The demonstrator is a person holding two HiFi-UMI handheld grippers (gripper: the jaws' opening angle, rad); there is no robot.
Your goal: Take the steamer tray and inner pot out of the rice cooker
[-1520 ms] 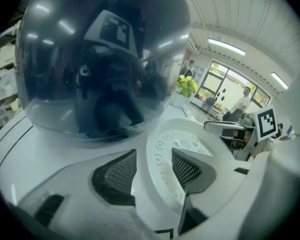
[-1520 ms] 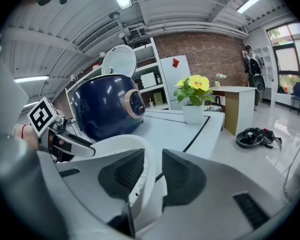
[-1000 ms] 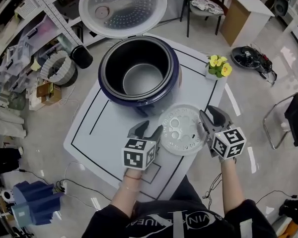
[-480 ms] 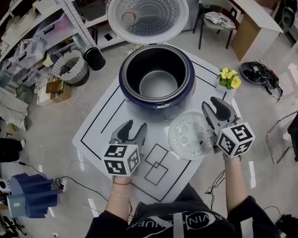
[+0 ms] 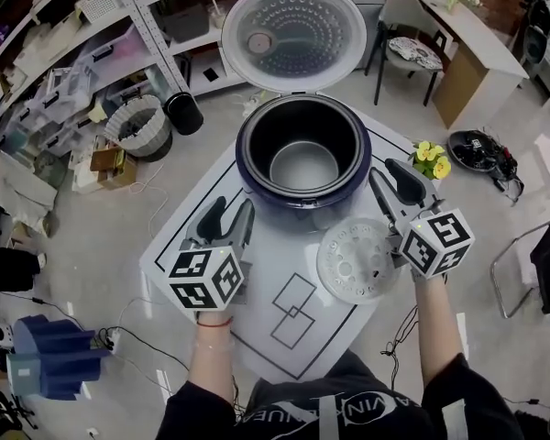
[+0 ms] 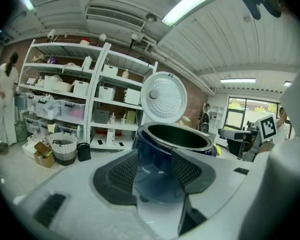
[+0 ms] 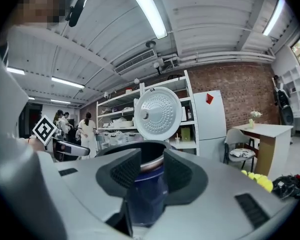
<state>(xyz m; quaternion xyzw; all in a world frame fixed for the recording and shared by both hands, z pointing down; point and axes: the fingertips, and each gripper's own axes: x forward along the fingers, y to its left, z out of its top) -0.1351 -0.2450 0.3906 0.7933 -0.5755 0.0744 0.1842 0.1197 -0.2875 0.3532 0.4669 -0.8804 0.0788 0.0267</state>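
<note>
Steamer tray (image 5: 356,261) lies flat on white table (image 5: 188,246), outside cooker, just beside my right gripper (image 5: 388,174). Inner pot (image 5: 302,159) sits inside open rice cooker (image 5: 257,189), lid (image 5: 293,24) up. Right fingers spread, nothing between. Left gripper (image 5: 231,211) near cooker front, fingers also spread, empty.

Count: 1 rice cooker (image 5: 293,202), 1 inner pot (image 5: 302,165) inside. 1 steamer tray (image 5: 356,260) at 5 o'clock of cooker. 2 grippers: left gripper (image 5: 229,218) at 7, right gripper (image 5: 390,181) at 4. 1 flower pot (image 5: 431,160) at 3. 1 chair (image 5: 412,51) at 1.
</note>
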